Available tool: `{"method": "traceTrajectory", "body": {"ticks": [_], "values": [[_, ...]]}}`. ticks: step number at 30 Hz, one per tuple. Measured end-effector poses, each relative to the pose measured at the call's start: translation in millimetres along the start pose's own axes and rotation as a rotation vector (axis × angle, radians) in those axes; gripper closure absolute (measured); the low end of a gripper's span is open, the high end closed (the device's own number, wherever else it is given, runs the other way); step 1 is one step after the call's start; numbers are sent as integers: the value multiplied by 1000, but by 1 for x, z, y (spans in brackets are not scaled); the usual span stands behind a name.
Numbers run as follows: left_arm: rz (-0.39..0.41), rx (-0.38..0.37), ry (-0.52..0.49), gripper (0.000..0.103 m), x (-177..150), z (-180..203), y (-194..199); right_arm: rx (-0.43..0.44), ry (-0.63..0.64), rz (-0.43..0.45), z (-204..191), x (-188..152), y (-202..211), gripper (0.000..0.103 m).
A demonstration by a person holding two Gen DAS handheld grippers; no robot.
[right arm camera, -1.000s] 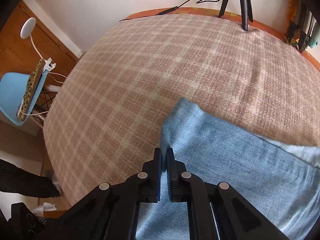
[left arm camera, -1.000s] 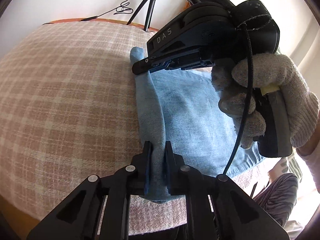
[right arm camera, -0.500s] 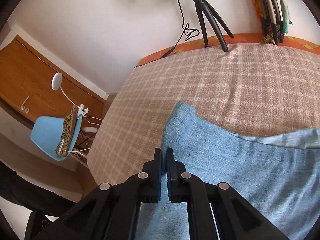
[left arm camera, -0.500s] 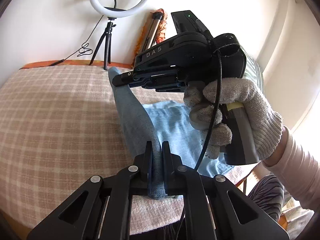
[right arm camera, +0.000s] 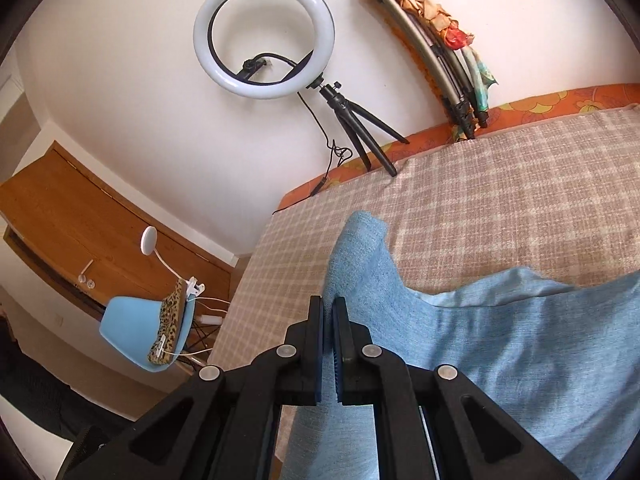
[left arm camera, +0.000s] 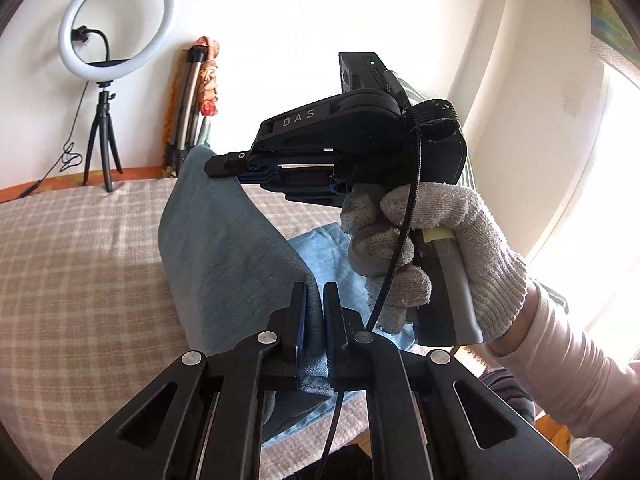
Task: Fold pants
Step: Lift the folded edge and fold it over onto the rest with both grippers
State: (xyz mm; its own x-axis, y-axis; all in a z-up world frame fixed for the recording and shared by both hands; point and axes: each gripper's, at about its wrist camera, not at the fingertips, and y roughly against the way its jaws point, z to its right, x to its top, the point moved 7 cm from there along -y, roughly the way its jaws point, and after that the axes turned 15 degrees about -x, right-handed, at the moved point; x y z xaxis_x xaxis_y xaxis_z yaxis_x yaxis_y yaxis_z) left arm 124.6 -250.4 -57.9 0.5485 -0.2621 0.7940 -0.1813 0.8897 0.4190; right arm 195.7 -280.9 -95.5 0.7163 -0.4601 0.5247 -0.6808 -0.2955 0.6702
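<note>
Blue denim pants (left arm camera: 228, 248) hang pinched between my left gripper's (left arm camera: 314, 300) jaws and my right gripper's (right arm camera: 328, 316), lifted above the plaid bedspread (left arm camera: 80, 280).

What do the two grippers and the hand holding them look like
Both grippers are matte black plastic with silver pivot bolts: the left gripper, the right gripper. The right one's housing reads DAS in grey, with a green light and a black cable. The hand wears a white knit glove and pale pink sleeve.

Right hand-held gripper (right arm camera: 329, 312) clamping lifted blue pants (right arm camera: 500, 344), plaid bedspread (right arm camera: 520, 200), ring light (right arm camera: 264, 36)
</note>
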Motion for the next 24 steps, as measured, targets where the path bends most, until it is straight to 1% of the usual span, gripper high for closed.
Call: {"method": "traceTrajectory", "body": {"ticks": [6,9,14,18,21,24], "values": [[-67,-88,-60,98,8,42,-59,-2,-135,77,80,9,49,101],[-120,-142,-52,99,5,57,-92,-16,-187,92,117,8,65,101],[-193,-200,-80,100,0,77,-141,-40,-250,126,176,5,89,101],[-253,-222,-117,100,-12,90,-173,-61,-306,105,219,-3,86,101],[-295,-235,-104,101,-21,89,-191,-84,-336,80,246,-11,76,101],[-321,-252,-76,101,-23,81,-192,-101,-338,57,260,-15,67,102]]}}
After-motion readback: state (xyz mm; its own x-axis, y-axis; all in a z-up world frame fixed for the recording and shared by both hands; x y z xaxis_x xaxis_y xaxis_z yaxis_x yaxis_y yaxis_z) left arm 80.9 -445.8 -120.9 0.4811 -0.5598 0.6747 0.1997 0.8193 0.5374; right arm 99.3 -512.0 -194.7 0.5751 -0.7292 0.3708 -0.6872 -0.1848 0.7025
